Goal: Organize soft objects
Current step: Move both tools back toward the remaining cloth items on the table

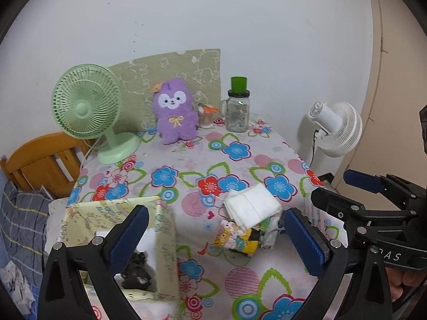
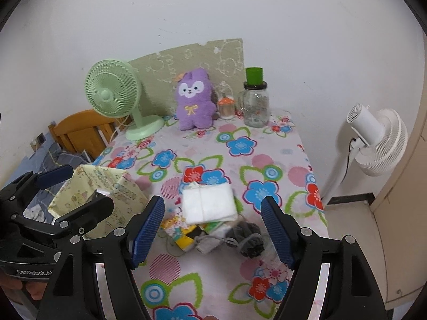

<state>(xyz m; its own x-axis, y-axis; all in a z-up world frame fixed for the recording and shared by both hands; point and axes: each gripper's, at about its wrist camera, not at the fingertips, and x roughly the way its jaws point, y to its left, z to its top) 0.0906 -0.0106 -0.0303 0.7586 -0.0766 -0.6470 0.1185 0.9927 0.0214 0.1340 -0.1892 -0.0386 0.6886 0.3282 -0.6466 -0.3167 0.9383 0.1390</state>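
blue-padded jaws of the right gripper [image 2: 212, 229] are held wide apart, released, with nothing pressed between the pads; they are poised above the near part of a pile of soft objects on the flowered tablecloth [image 2: 240, 144]. within that pile a folded white cloth [image 2: 208, 204] is laid on top, a yellow cartoon-print pouch [image 2: 177, 230] is seen under its near left edge, and a dark grey bundle [image 2: 249, 240] lies at the near right, just beside the right pad.

the left gripper [image 1: 216, 234] is likewise spread open and empty. its left finger is seen in front of a pale yellow printed box [image 1: 160, 240], which stands open at the near left corner of the table; a black crumpled item [image 1: 136, 269] is seen inside it. in the left wrist view the same pile lies between the two pads, to the right of the box and apart from it.

at the far edge, against the wall, a green desk fan [image 2: 112, 93] is placed on the left, a purple plush toy [image 2: 194, 101] sits upright in the middle, and a small orange-lidded jar [image 2: 226, 106] and a glass mug with a green lid [image 2: 254, 101] stand to its right. a patterned green board [image 2: 192, 58] is leaned behind them. a white standing fan [image 2: 373, 136] is seen off the table to the right, and a wooden chair [image 2: 80, 128] and plaid bedding [image 1: 21, 218] to the left.
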